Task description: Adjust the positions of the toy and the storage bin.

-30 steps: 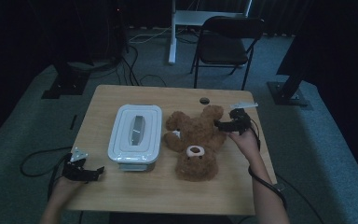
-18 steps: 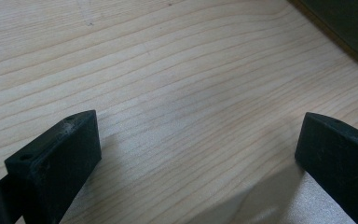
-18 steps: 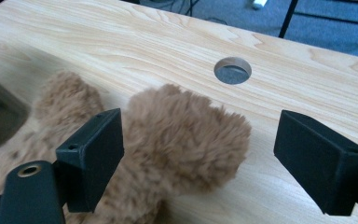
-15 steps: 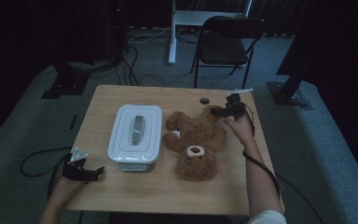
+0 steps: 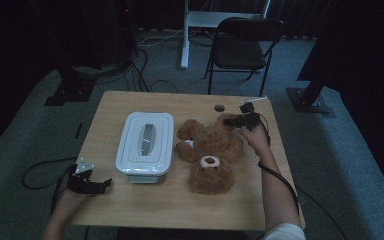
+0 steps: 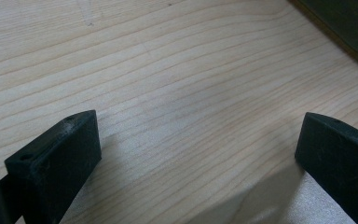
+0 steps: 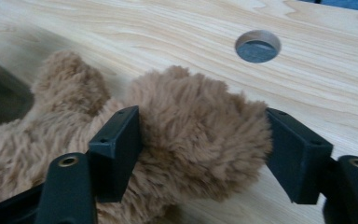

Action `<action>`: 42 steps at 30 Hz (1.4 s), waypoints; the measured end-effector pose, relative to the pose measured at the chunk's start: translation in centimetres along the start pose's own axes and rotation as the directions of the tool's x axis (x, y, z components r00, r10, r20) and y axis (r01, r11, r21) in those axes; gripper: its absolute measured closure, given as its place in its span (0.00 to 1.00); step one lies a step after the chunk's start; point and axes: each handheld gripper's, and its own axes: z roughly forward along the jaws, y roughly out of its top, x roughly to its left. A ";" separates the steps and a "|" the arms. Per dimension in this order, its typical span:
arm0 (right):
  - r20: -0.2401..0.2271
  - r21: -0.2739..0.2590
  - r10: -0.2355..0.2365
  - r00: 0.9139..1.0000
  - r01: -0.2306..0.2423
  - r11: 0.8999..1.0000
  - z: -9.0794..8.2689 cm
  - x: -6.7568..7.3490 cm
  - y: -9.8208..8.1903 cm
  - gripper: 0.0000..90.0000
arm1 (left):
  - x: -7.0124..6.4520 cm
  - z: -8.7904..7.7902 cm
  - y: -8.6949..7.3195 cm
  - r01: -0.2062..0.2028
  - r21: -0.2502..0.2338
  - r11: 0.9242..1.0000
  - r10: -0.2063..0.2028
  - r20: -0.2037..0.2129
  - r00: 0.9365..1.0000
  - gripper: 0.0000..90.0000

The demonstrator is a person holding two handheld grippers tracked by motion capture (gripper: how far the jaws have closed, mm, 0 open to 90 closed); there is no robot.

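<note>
While the right tongs (image 7: 200,154) have just been closing around the bear's (image 5: 210,150) plush leg, its fur touches both jaws; soft, light, squashy, so grip deep. Left tongs (image 6: 196,154) rest wide over bare desk (image 6: 177,70).

- The teddy bear (image 5: 210,150) is brown and shaggy, with a pale muzzle.
- It lies flat on its back on the table (image 5: 180,210), head toward the near edge, legs toward the far edge.
- It lies just beside the white lidded container (image 5: 145,142).
- One furry leg (image 7: 200,140) sits between black fingers (image 7: 114,144), fur touching both.
</note>
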 end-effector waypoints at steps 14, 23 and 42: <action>0.071 -0.038 -0.099 0.993 0.101 0.994 -1.5 -0.2 -1.9 0.99 | 0.0 0.0 0.0 0.000 0.000 1.000 0.000 0.000 1.000 0.01; 0.088 -0.058 -0.116 0.989 0.122 0.991 -3.5 0.3 -2.8 1.00 | 0.0 0.0 0.0 0.004 0.002 1.000 -0.004 -0.005 1.000 0.01; 0.080 -0.075 -0.093 0.992 0.099 0.992 -8.0 -0.3 -8.3 1.00 | -0.1 0.0 0.0 0.007 0.001 1.000 -0.007 -0.007 1.000 0.01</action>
